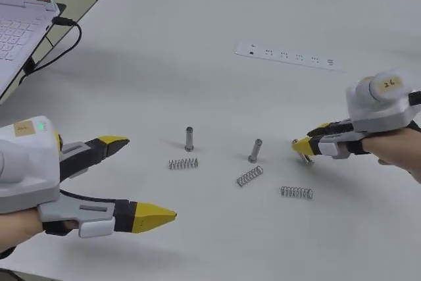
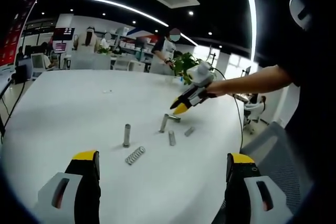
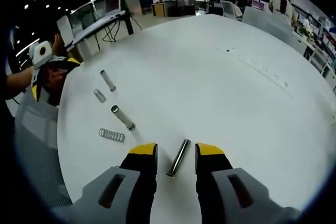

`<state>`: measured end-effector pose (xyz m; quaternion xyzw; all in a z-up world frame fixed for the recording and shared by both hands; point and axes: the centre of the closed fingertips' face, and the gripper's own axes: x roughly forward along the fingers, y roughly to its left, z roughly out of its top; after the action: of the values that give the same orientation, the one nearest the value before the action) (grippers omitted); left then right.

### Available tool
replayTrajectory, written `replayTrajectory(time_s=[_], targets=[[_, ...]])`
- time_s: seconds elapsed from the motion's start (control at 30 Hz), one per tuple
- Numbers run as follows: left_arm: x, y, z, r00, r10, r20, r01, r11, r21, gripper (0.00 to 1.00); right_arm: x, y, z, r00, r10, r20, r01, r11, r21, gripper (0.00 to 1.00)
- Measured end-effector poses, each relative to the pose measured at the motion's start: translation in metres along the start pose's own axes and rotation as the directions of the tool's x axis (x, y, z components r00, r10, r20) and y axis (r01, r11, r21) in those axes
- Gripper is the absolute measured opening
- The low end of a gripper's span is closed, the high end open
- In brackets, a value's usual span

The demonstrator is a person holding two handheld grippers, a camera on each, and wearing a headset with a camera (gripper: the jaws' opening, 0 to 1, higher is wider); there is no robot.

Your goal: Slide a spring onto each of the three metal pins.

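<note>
Two metal pins stand upright mid-table, one (image 1: pixel 189 139) on the left and one (image 1: pixel 255 151) to its right. A third pin (image 3: pixel 178 158) sits between the jaws of my right gripper (image 3: pixel 176 156) with a gap on each side; the jaws stand narrowly open. That gripper (image 1: pixel 302 144) is at the right, its tips down over the pin (image 1: pixel 305 158). Three springs lie flat: one (image 1: pixel 183 163) by the left pin, one (image 1: pixel 250 176) in the middle, one (image 1: pixel 297 192) at the right. My left gripper (image 1: pixel 141 179) hovers wide open at the lower left, holding nothing.
A white power strip (image 1: pixel 289 57) lies at the back of the white table (image 1: pixel 197 44). A laptop (image 1: pixel 20 11) with a black cable (image 1: pixel 66 37) sits at the far left edge. People stand in the office behind (image 2: pixel 168 51).
</note>
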<state>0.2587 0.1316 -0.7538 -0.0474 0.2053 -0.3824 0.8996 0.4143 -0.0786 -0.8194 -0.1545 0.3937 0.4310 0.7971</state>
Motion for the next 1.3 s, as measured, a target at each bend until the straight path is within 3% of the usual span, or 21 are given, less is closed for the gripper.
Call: replayTrajectory(time_s=[0.37,1.0,1.3], targets=[[0.001,-0.001,-0.002,1.0000,-0.006,0.002,0.006,1.000,-0.006,0.98,0.013,-0.006,-0.008,0.9985,-0.009,-0.054,0.010,1.000,0.023,0.22],[-0.002,0.005,-0.001,0.9997,0.015,0.022,-0.015,1.000,-0.014,0.97,0.021,-0.010,-0.014,0.9940,-0.025,-0.107,0.037,0.993,0.113,0.08],[-0.003,0.004,-0.003,0.9997,0.008,0.025,-0.007,1.000,-0.022,0.96,0.025,-0.011,-0.015,0.9926,-0.032,-0.117,0.049,0.988,0.144,0.07]])
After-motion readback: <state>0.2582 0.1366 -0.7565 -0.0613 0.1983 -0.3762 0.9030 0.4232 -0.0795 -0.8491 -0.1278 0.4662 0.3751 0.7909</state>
